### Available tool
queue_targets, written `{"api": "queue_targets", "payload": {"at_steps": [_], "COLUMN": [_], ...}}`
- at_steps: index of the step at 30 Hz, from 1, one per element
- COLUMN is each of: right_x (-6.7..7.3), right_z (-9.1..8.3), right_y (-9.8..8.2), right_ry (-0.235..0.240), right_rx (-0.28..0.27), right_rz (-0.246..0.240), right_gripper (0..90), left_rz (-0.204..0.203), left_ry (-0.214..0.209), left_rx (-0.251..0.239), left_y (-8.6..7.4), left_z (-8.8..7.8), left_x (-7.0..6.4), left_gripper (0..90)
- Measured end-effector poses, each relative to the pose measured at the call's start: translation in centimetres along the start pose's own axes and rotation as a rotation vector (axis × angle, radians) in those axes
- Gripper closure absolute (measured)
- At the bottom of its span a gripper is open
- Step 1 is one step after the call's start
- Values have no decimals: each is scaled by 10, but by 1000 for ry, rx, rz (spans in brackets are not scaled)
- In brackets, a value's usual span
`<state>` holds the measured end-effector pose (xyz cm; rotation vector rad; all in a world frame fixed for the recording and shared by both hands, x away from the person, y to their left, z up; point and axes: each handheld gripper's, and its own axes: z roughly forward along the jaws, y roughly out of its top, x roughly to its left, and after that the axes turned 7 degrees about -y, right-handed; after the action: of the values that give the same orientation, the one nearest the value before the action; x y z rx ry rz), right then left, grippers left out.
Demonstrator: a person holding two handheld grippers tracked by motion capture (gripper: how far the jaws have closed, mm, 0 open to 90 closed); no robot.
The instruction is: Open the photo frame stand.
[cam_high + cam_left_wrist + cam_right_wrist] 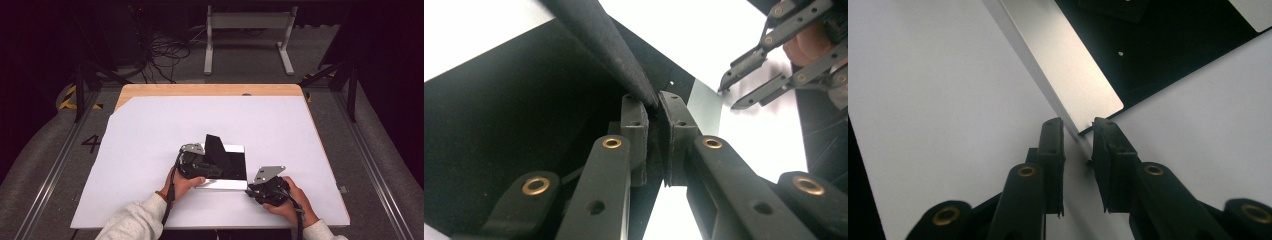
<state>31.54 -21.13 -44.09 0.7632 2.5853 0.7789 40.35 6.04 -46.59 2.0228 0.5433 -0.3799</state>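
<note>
A flat black case (236,165) with a silver rim (222,184) lies on the white sheet near the table's front edge. A black flap (215,146) stands up from its left part. My left gripper (212,161) reaches in from the left, and in the left gripper view its pads (658,107) are shut on the lower edge of the flap (594,30). My right gripper (248,189) sits at the case's front right corner. In the right gripper view its jaws (1078,132) straddle the tip of the silver rim (1058,55) with a gap at either side.
A white sheet (200,120) covers most of the wooden table (210,90). Beyond the far edge, cables and a white metal stand (247,20) are on the floor. The right gripper (728,97) also appears at the upper right of the left gripper view.
</note>
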Motion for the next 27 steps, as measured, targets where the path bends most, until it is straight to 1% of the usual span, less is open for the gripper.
{"api": "queue_targets", "payload": {"at_steps": [1, 2, 4, 5, 6, 7, 8, 9, 10, 12, 13, 15, 17, 18, 19, 20, 21, 22, 23, 24, 25, 26, 27], "right_x": [0, 0, 0, 0, -1, -1, -1, -1, -1, -2, -2, -3, -3, -3, -2, 0, 0, 1, 1, 1, 0, 0, 0], "right_z": [0, 0, 1, 1, 1, 1, 1, 1, 1, 2, 2, 4, 5, 5, 4, 3, 3, 2, 2, 3, 6, 6, 9], "right_y": [1, 3, 5, 6, 6, 6, 6, 6, 5, 5, 4, 3, 1, 1, 2, 3, 3, 9, 9, 17, 21, 21, 23], "right_ry": [-2, 3, 4, -2, 3, 4, 0, 0, -2, -2, -6, -9, -7, -16, -42, -43, -43, -57, -57, -52, -46, -46, -55], "right_rx": [5, 17, 34, 41, 43, 45, 41, 41, 36, 27, 18, -5, -22, -27, -51, -69, -69, -122, -122, -174, -188, -188, -197], "right_rz": [-2, -5, -2, 3, 7, 9, 6, 6, 7, 17, 19, 33, 37, 39, 31, 33, 33, 29, 29, 54, 65, 65, 66], "right_gripper": [762, 769, 756, 749, 748, 741, 729, 729, 723, 701, 685, 681, 671, 625, 606, 608, 608, 627, 627, 633, 638, 638, 637], "left_rz": [-15, -24, -29, -31, -31, -23, -5, -5, 7, 24, 34, 36, 44, 48, 61, 68, 68, 76, 76, 79, 92, 92, 99], "left_ry": [-15, -18, -18, -27, -21, -16, 3, 3, 13, 19, 24, 18, 27, 34, 38, 40, 40, 41, 41, 47, 60, 60, 68], "left_rx": [-8, -12, -16, -18, -20, -18, -6, -6, 0, 18, 30, 33, 43, 47, 61, 64, 64, 78, 78, 80, 80, 80, 78], "left_y": [0, 0, -1, 0, 0, 0, 1, 1, 1, 2, 2, 1, 2, 2, 2, 2, 2, 1, 1, 1, 1, 1, 1], "left_z": [0, -1, -1, -2, -3, -3, -3, -3, -3, -3, -3, -1, -1, -1, -1, 0, 0, 1, 1, 2, 2, 2, 2], "left_x": [1, 2, 2, 2, 1, 1, -1, -1, -2, -2, -3, -3, -4, -5, -6, -7, -7, -7, -7, -7, -9, -9, -9], "left_gripper": [832, 837, 845, 846, 847, 847, 845, 842, 842, 836, 832, 832, 832, 832, 833, 835, 836, 838, 839, 844, 861, 889, 889]}}
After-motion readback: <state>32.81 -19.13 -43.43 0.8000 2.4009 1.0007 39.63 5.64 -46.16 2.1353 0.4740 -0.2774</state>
